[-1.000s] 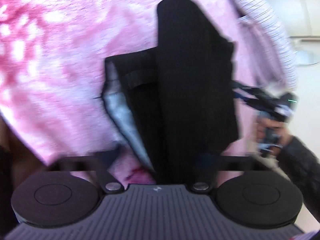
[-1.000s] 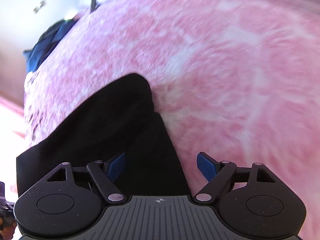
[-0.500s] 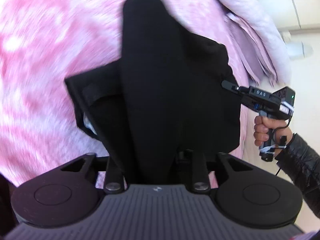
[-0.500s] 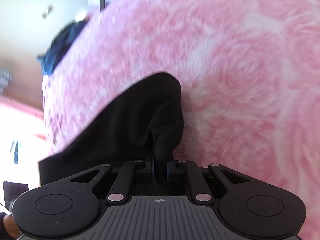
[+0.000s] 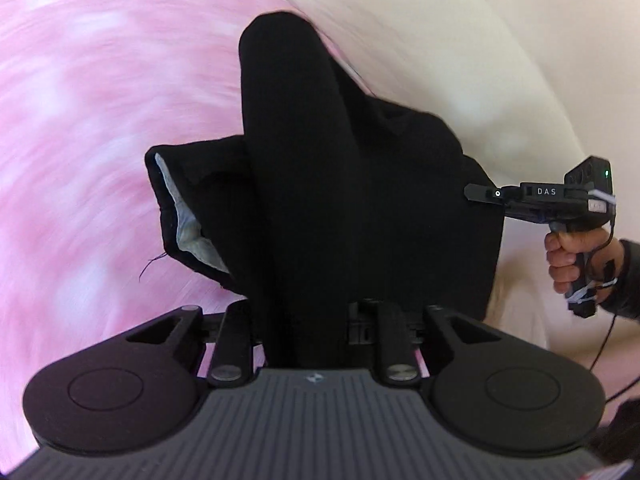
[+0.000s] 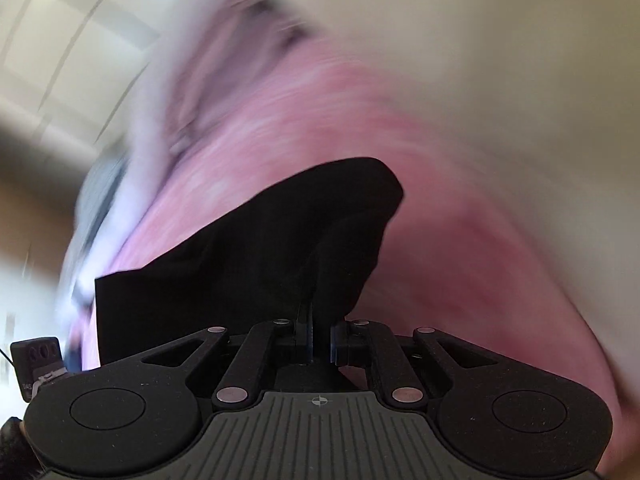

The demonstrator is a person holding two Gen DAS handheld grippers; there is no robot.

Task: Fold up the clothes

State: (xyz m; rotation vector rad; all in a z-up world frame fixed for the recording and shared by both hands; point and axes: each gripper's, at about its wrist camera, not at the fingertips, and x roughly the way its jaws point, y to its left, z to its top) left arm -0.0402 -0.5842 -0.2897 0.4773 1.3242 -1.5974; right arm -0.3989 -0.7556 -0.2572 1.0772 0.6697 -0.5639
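Note:
A black garment (image 5: 340, 200) with a pale grey lining at its left edge hangs lifted between both grippers, above a pink blanket (image 5: 80, 120). My left gripper (image 5: 308, 320) is shut on a thick fold of the black garment. My right gripper (image 6: 320, 336) is shut on another edge of the same garment (image 6: 280, 248). In the left wrist view the right gripper (image 5: 480, 194) shows at the garment's right side, held by a hand. The fingertips of both grippers are hidden by cloth.
The pink patterned blanket (image 6: 420, 200) covers the bed below. A cream wall (image 5: 460, 40) rises behind it. A pale striped cloth (image 6: 192, 92) lies blurred at the bed's far end. The left gripper's body (image 6: 36, 356) shows at the lower left of the right wrist view.
Both grippers have closed on the black garment and lifted it off the blanket. The views have swung upward toward the wall, with strong motion blur.

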